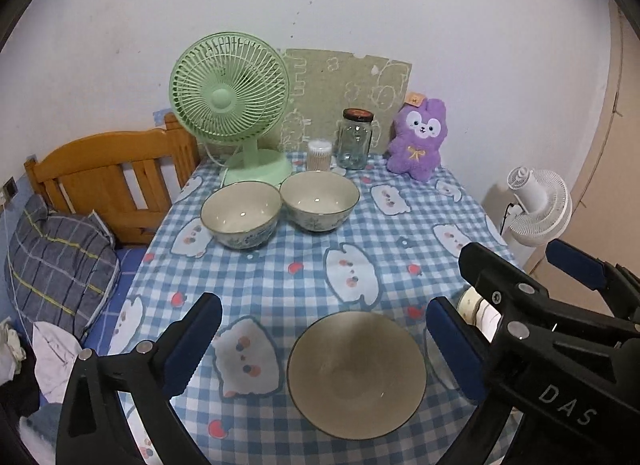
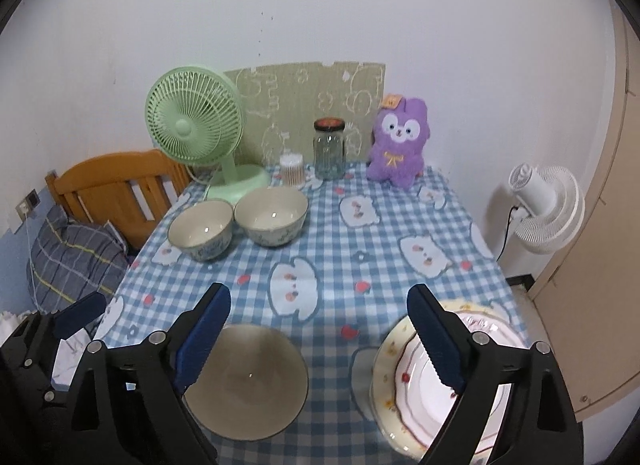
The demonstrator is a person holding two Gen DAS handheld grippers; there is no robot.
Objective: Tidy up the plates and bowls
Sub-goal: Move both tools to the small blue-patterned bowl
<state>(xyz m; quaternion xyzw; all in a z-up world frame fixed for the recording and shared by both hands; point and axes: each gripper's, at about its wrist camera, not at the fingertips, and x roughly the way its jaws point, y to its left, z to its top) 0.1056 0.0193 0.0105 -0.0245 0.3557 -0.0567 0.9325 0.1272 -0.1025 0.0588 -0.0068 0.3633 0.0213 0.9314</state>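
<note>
Both grippers hang above the near edge of the desk (image 1: 280, 265), which is draped in a blue-and-white checked cloth printed with pale cartoon animals. The left gripper (image 1: 324, 349) stands with its blue-padded jaws spread wide and nothing clasped; a large grey-beige ceramic bowl with a dark rim (image 1: 356, 375) sits on the cloth directly below, between the jaws. The right gripper (image 2: 320, 341) is likewise wide apart and empty. Under its right finger lies a white plate with a scalloped, flower-dotted rim (image 2: 390, 369), while the same large bowl rests under its left finger. Farther ahead of both grippers, two smaller cream bowls with blue-patterned outsides (image 1: 240, 213) (image 1: 319, 201) stand side by side, almost touching, just before a mint-green table fan (image 1: 229, 99).
</note>
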